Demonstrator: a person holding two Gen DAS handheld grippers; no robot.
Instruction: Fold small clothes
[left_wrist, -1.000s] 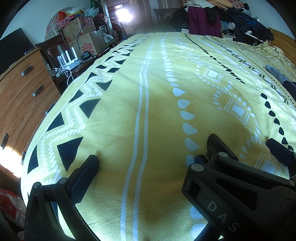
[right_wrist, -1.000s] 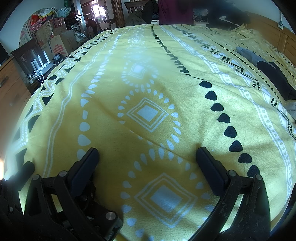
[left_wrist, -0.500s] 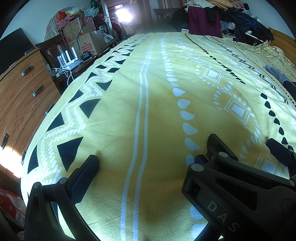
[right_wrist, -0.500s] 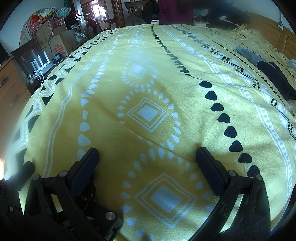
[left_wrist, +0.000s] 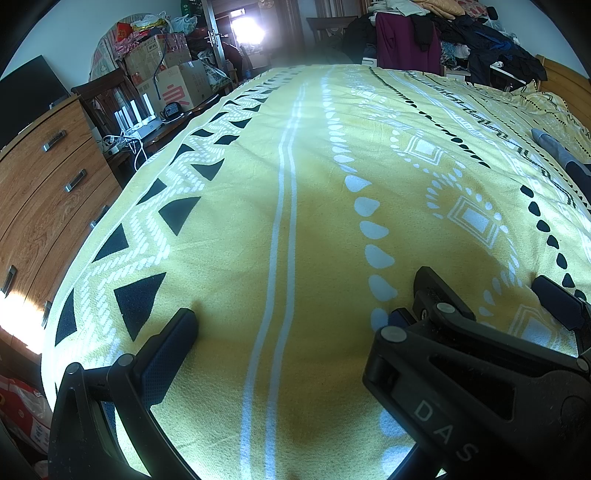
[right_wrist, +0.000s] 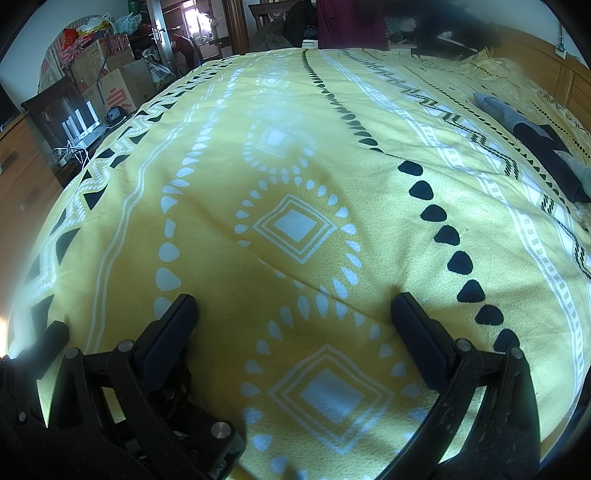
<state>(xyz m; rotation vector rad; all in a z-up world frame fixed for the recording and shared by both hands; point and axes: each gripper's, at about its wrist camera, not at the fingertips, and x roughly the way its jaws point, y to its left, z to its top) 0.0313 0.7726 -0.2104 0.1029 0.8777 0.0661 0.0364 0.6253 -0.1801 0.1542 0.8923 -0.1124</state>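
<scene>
Yellow patterned bedspread (left_wrist: 295, 221) fills the left wrist view, spread flat over the bed. The left gripper (left_wrist: 299, 314) rests low over it with its jaws wide apart and nothing between them; only its left finger shows clearly, since the right gripper's body crosses the lower right corner and hides the other finger. At the far right edge a grey and dark garment (left_wrist: 565, 158) lies on the spread, cut off by the frame, well away from both tools. A wooden dresser (left_wrist: 48, 184) stands to the left.

From the right wrist view the right gripper (right_wrist: 293, 314) is likewise spread wide and empty, both fingers visible over the bedspread (right_wrist: 295, 166). Here the garment (right_wrist: 532, 144) shows more fully, stretched along the right side, though its kind is hard to make out.

Nothing differs from half a second ago; both grippers stay put.
</scene>
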